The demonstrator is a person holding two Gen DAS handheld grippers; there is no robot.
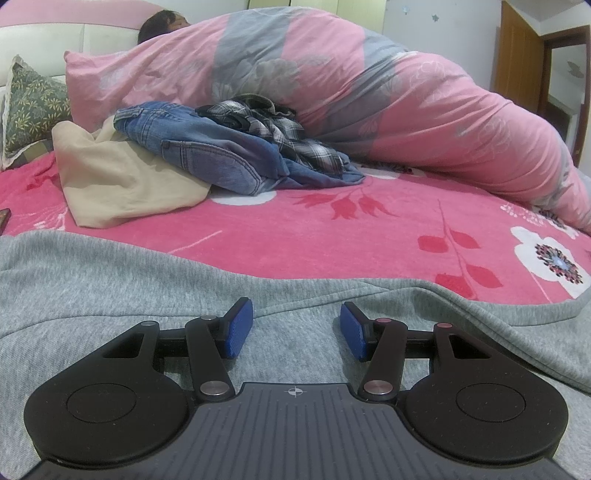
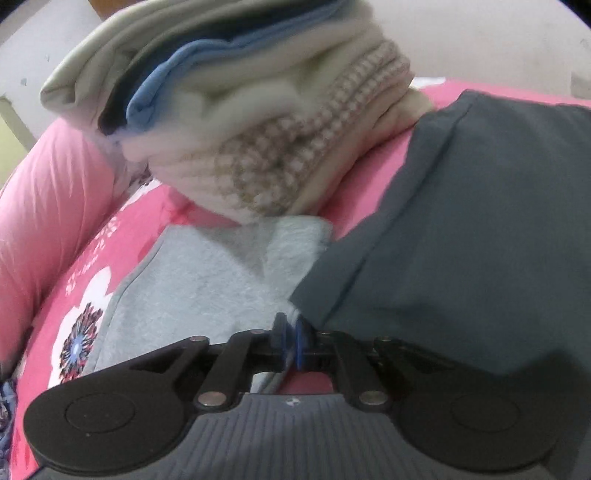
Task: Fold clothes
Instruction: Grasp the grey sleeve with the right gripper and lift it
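A grey sweatshirt-like garment (image 1: 147, 280) lies spread over the pink flowered bed sheet (image 1: 332, 236). My left gripper (image 1: 295, 328) hovers low over it, open, its blue pads (image 1: 240, 328) apart with nothing between them. In the right wrist view the same garment's pale fleecy side (image 2: 207, 280) is turned up. My right gripper (image 2: 291, 339) is shut on its edge, and a strip of grey cloth runs down between the blue pads (image 2: 301, 341). A dark slate garment (image 2: 461, 240) lies just right of this gripper.
Unfolded jeans (image 1: 192, 147), a plaid shirt (image 1: 273, 129) and a beige garment (image 1: 122, 181) are heaped at the back left. A person's head (image 1: 162, 22) shows above a pink and grey duvet (image 1: 406, 110). A stack of folded clothes (image 2: 240, 110) stands ahead of the right gripper.
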